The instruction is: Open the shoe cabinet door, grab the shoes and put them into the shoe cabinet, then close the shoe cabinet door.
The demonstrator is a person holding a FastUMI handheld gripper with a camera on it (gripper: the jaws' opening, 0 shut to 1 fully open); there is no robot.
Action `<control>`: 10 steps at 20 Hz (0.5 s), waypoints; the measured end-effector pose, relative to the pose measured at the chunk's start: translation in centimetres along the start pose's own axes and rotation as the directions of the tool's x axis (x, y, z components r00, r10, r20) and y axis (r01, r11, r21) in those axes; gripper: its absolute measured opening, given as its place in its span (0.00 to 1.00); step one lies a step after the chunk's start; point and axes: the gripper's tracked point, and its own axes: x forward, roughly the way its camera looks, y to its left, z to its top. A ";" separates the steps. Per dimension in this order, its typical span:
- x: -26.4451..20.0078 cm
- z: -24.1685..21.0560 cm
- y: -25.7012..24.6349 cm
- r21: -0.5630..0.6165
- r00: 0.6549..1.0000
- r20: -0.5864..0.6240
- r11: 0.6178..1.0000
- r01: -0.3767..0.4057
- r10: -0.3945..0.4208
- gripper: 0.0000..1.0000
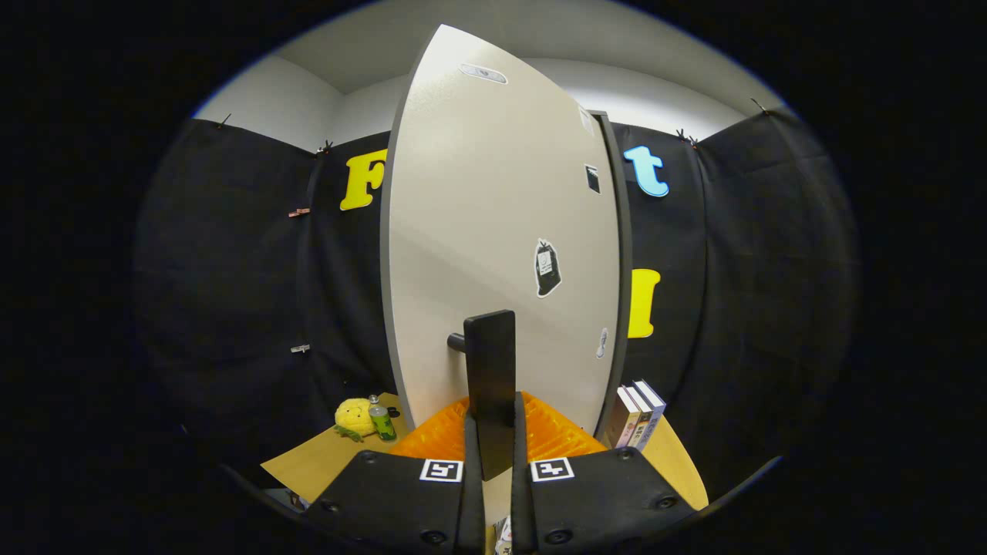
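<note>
Gripping the dark bar handle (490,362) of the shoe cabinet door (501,231), your gripper (493,432) has its fingers pinched narrow on it; rigid panel, likely light, so pull by the handle.

Off to the left of my fingers I see a yellow plush toy (354,417) lying on the wooden tabletop (312,462), with a green can (381,422) standing just beside it on the nearer side. To the right, beyond the fingers, three books (637,414) stand upright in a row, spines toward me, touching one another.
</note>
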 end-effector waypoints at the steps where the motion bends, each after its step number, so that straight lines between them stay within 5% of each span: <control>1: -0.6 0.0 -1.0 -0.006 1.000 -0.004 1.000 0.013 -0.013 0.17; 10: -4.6 1.0 -10.9 0.010 0.995 0.014 0.995 0.095 -0.095 0.16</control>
